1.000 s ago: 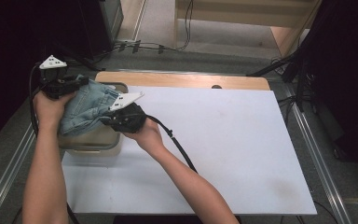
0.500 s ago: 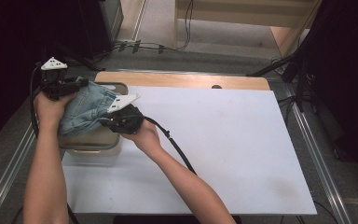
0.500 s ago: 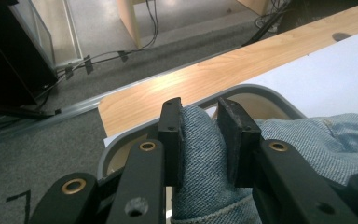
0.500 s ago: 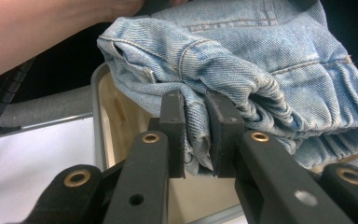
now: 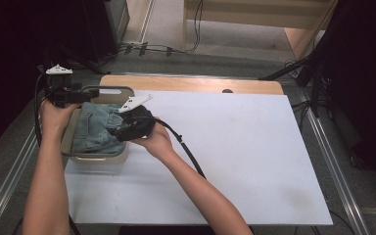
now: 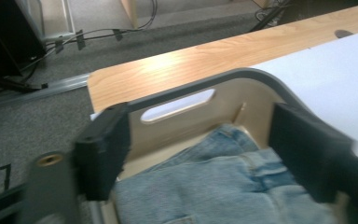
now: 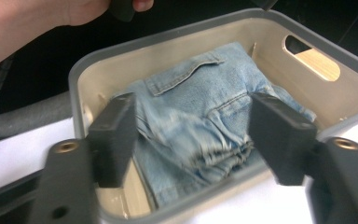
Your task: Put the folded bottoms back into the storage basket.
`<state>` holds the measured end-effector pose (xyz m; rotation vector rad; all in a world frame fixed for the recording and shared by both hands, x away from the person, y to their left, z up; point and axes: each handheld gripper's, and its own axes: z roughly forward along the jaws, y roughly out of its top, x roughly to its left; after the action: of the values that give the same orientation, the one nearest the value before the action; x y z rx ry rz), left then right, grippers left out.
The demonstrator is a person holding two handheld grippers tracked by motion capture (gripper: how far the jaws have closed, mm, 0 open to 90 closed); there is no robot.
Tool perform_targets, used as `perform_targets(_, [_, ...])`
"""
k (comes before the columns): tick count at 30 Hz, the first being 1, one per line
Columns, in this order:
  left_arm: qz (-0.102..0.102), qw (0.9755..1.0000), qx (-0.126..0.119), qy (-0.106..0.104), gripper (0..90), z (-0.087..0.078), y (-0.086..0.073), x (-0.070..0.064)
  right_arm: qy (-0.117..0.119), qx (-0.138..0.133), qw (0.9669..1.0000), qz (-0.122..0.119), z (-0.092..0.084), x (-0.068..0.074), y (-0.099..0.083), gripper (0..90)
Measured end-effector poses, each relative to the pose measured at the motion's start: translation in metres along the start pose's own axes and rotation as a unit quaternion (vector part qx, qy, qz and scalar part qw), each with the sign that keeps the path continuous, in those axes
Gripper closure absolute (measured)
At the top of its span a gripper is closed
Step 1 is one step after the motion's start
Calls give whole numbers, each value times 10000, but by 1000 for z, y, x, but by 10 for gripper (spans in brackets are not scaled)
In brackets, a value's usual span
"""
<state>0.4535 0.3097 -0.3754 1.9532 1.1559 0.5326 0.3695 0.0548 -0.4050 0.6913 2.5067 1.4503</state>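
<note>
Folded jeans [image 7: 200, 116] are shown lying inside the bin [image 7: 81, 70] at the tabletop's [image 5: 235, 147] left edge. Both the left tool [image 6: 200, 149] and right tool [image 7: 196, 135], jaws just opened and empty, are poised directly above the denim.

Wide open white counter [image 5: 235, 147] to the right, while on the left the bin [image 5: 108, 89] walls box in the folded jeans [image 5: 94, 129].

Each handheld gripper, left gripper [image 5: 85, 92] and right gripper [image 5: 122, 131], has a black body, two rectangular black jaws, brass-coloured screws, a pale three-cornered top plate and a trailing black cable. Forearms are unsleeved.
</note>
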Motion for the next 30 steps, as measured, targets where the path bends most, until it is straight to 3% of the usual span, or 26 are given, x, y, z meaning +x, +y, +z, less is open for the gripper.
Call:
perform_targets(2, [-8, 9999, -50, -141, 125, -2, 2, -5, -31, -11, 10000, -38, -4, -2, -1, 264])
perform_targets(6, [-114, 9986, -200, -468, 0, -5, 1, -16, -28, -114, 9999, 126, -12, -7, -4, 153])
perform_targets(9, [10, 9987, -134, -496, 0, -5, -3, -26, -96, -61, 9998, 174, -16, -10, -7, 87])
perform_targets(14, [91, 9983, -129, -562, 0, -7, -9, -37, 4, 20, 9998, 205, -24, -18, -15, 15])
perform_targets(23, [279, 9972, -9, -695, 0, -6, -16, -59, 77, -66, 9997, 223, -41, -27, -29, 14])
perform_targets(30, [443, 9964, -86, -717, 0, -11, -14, -74, 94, -73, 9997, 210, -54, -30, -38, 14])
